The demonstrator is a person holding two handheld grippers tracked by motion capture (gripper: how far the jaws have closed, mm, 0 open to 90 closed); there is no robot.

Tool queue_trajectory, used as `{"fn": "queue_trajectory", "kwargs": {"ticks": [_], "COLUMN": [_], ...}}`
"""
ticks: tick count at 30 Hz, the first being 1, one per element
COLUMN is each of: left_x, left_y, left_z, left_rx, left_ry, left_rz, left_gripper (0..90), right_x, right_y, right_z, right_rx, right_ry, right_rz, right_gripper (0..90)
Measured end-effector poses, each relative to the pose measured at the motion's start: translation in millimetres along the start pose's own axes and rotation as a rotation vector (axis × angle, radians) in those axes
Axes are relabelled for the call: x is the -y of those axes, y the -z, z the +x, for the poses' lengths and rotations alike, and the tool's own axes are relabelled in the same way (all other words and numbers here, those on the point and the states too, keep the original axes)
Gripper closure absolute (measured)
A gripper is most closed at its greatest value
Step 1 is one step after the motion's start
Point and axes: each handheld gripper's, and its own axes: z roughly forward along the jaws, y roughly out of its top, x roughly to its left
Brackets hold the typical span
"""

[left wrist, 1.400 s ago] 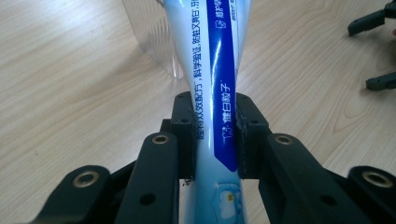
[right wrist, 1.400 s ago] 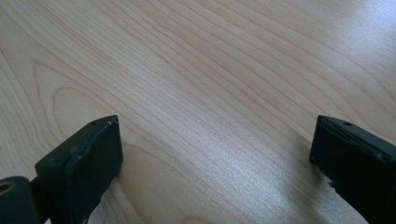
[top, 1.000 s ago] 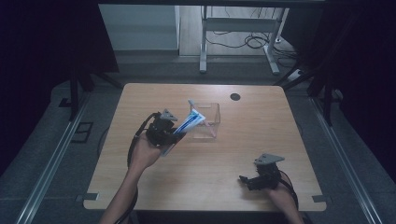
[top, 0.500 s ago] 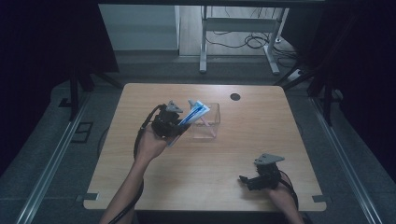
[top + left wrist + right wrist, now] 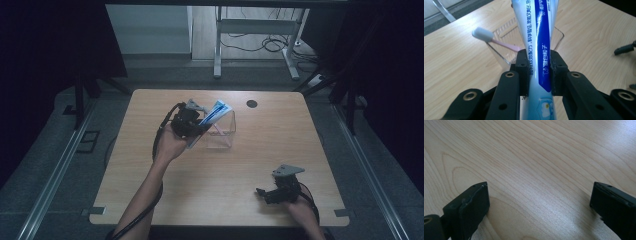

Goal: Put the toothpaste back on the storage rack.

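Toothpaste tube (image 5: pixel 539 50), clamped in left claw (image 5: pixel 539 72), slants up-right over clear container (image 5: pixel 222 134); right claw (image 5: pixel 536 202) gapes wide.

Black hand-held gripper (image 5: pixel 537 72) (screw-studded jaws), trailing cable.

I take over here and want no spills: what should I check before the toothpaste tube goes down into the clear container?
1. Grip on the toothpaste tube: ok; the left hand-held gripper has both jaws pressed on its sides.
2. Tube lined up with the clear container: ok; the tube's far end hangs over the opening.
3. Room inside: not ok; a pink toothbrush lies slanted across the container, its head past the rim.
4. Container steady: cannot tell; nothing holds it, it just stands on the table.
5. Right hand-held gripper out of the way: ok; open, jaws wide, low over bare wood at the table's near right.
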Motion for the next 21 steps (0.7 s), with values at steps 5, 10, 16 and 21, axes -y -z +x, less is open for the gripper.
{"fn": "queue_trajectory", "kwargs": {"ticks": [5,10,16,21], "left_x": [-8.3,-15.5,-23.0,-27.6], "left_y": [-5.4,-9.9,-17.5,-23.7], "left_z": [1.1,2.7,5.5,8.7], "left_rx": [-0.004,0.000,-0.002,-0.003], "left_ry": [-0.002,-0.004,-0.001,0.006], "left_rz": [-0.010,-0.018,-0.029,-0.037], "left_gripper": [73.5,73.5,73.5,73.6], "right_x": [0.0,0.0,0.0,0.0], "right_y": [0.0,0.0,0.0,0.0], "right_z": [0.1,0.1,0.1,0.1], "right_rx": [0.001,-0.001,-0.001,-0.001], "right_ry": [-0.001,-0.001,-0.002,-0.002], "right_rz": [-0.001,-0.001,-0.001,-0.001], "right_gripper": [2.0,2.0,1.9,1.9]}}
